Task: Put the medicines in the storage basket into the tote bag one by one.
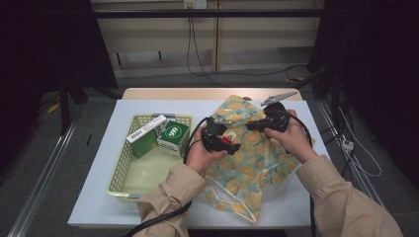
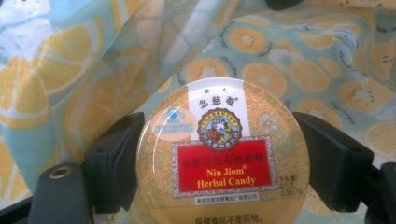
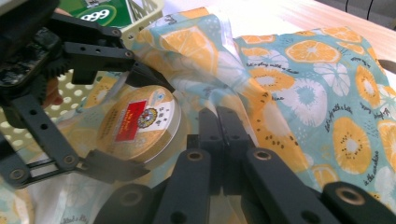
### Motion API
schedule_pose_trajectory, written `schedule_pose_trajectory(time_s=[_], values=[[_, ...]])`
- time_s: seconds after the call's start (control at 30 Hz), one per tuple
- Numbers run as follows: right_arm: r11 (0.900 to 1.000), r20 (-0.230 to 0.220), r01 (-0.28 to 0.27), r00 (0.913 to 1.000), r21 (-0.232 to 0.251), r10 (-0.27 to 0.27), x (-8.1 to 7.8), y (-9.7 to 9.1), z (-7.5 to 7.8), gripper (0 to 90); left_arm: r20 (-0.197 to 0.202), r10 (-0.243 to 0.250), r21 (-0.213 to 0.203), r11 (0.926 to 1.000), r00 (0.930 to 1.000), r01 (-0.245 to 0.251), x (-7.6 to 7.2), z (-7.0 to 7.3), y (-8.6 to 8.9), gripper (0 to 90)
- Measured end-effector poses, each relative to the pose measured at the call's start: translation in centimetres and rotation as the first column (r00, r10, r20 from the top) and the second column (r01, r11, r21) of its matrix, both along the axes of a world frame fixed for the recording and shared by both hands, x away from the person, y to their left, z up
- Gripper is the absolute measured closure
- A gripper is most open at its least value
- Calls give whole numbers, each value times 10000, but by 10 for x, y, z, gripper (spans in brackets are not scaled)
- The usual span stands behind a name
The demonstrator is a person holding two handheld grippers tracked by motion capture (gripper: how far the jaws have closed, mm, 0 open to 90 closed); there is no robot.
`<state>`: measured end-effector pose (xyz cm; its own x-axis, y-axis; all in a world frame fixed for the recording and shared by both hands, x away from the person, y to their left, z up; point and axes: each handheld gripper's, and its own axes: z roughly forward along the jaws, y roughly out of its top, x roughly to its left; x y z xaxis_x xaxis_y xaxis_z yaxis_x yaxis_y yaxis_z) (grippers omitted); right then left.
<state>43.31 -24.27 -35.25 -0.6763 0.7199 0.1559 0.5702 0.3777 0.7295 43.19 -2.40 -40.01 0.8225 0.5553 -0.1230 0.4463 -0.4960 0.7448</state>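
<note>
A round gold tin (image 2: 219, 158) with a red "Nin Jiom Herbal Candy" label sits between the black jaws of my left gripper (image 1: 227, 140), which are shut on its rim from both sides. It hangs just over a translucent bag printed with orange and kiwi slices (image 1: 252, 170), spread on the table. In the right gripper view the tin (image 3: 140, 121) lies to the left at the bag's mouth. My right gripper (image 3: 219, 126) is shut, its jaws pinching a raised edge of the bag (image 3: 317, 84) beside the tin.
A pale yellow plastic basket (image 1: 118, 173) stands left of the bag and holds two green and white boxes (image 1: 173, 138) against its far wall. A white sheet (image 1: 99, 197) covers the table. Both forearms in beige sleeves come in from the near edge.
</note>
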Motion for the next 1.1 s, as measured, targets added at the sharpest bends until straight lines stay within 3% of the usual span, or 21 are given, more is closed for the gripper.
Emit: schedule_pose_trajectory(time_s=[0.43,0.73,0.97,1.1], values=[[9992,-413,376,9985,124,-370,21,0,-27,900,-41,-83,136,9999,10000,84,5,-6,-11,203],[9993,-326,331,9989,182,-325,19,0,-23,900,-154,110,475,9988,9998,-102,14,-14,-22,202],[9991,-416,370,9985,209,-361,20,-1,-25,900,81,276,887,9957,9996,-282,26,-19,-34,198],[9989,-485,439,9979,164,-430,21,-3,-27,900,-16,306,657,9974,9995,-305,30,-22,-35,167]])
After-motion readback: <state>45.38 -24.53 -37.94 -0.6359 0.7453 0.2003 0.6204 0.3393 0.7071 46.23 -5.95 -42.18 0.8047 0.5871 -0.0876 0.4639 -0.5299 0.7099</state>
